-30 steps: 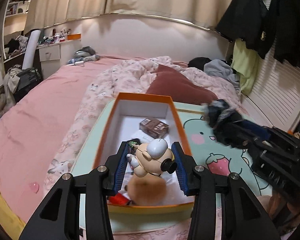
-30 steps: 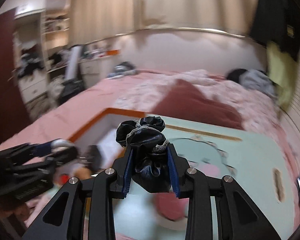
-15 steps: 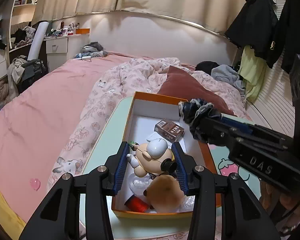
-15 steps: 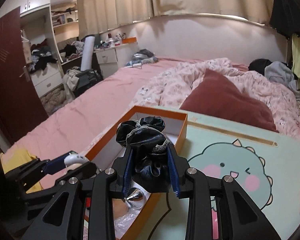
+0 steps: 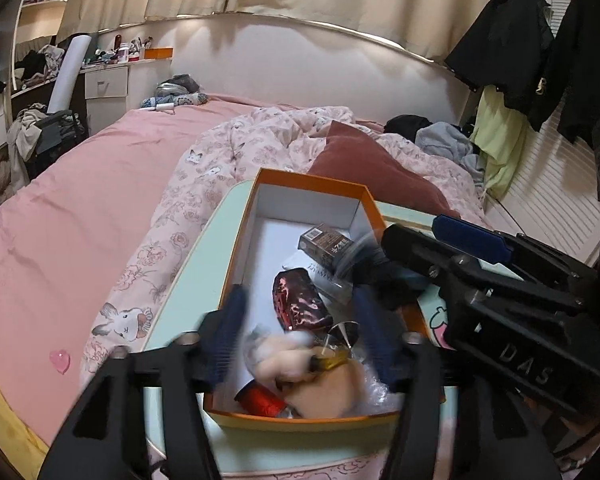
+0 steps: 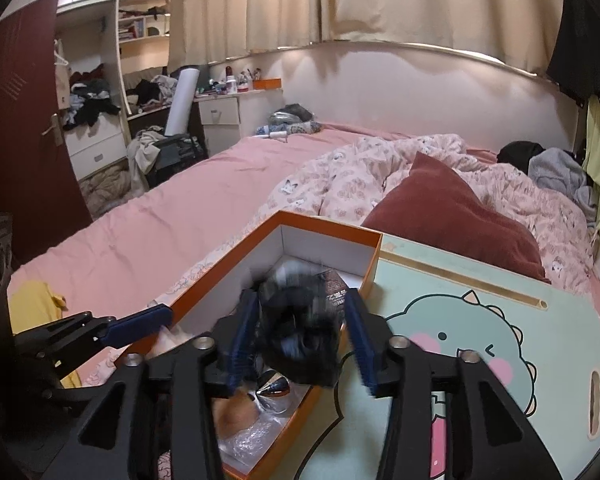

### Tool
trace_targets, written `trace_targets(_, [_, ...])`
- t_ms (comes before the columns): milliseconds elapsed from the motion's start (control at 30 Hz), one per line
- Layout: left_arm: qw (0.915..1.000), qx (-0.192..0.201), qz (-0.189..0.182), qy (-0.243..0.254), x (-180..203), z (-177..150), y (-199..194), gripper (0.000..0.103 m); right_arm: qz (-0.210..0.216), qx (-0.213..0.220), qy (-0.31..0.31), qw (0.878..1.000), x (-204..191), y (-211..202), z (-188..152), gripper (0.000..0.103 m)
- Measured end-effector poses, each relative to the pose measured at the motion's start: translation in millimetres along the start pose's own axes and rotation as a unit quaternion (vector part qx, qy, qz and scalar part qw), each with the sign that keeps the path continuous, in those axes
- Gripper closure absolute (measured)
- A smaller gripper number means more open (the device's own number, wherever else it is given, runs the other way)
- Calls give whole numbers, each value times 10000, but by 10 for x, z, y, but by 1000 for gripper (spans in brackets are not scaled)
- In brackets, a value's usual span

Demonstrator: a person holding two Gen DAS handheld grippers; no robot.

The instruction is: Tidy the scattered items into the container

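1. One open orange cardboard box with white inner walls (image 5: 312, 178) sits at the left edge of one mint-green lap table printed with a cartoon dinosaur (image 6: 480, 344).
2. Two black two-finger grippers with blue pads hang over the box.
3. The left gripper (image 5: 300, 336) has just been opening; its jaws stand wide, and one blurred beige plush figure (image 5: 288, 360) lies loose between them, low in the box's near end.
4. The right gripper (image 6: 304, 338) has just been opening too; one blurred black scrunchie-like bundle (image 6: 300, 332) sits between its spread pads, above the box.
5. In the box lie one brown carton with unreadable print (image 5: 326, 240), one shiny dark-red pouch (image 5: 300, 302) and one red cylinder (image 5: 260, 398).
6. "DAS" is embossed on the right gripper's body in the left wrist view.
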State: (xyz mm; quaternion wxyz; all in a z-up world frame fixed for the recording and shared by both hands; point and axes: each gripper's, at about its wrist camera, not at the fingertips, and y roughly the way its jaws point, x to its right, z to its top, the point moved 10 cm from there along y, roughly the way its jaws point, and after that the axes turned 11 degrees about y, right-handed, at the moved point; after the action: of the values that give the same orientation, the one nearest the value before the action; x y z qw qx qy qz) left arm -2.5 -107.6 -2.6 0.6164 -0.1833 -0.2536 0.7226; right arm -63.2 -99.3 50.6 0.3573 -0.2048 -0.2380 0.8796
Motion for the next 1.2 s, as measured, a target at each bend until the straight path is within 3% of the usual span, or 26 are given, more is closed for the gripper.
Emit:
trace_targets(133, [9999, 53, 99, 78, 0, 20, -35, 30, -3, 44, 15, 10000, -2, -28, 6, 40])
trace_targets(1000, [9999, -117, 94, 25, 44, -54, -16, 30, -10, 60, -21, 10000, -11, -75, -33, 40])
trace_targets(1200, [9989, -343, 252, 174, 79, -177, 55, 30, -59, -236, -92, 9997, 2, -5, -182, 37])
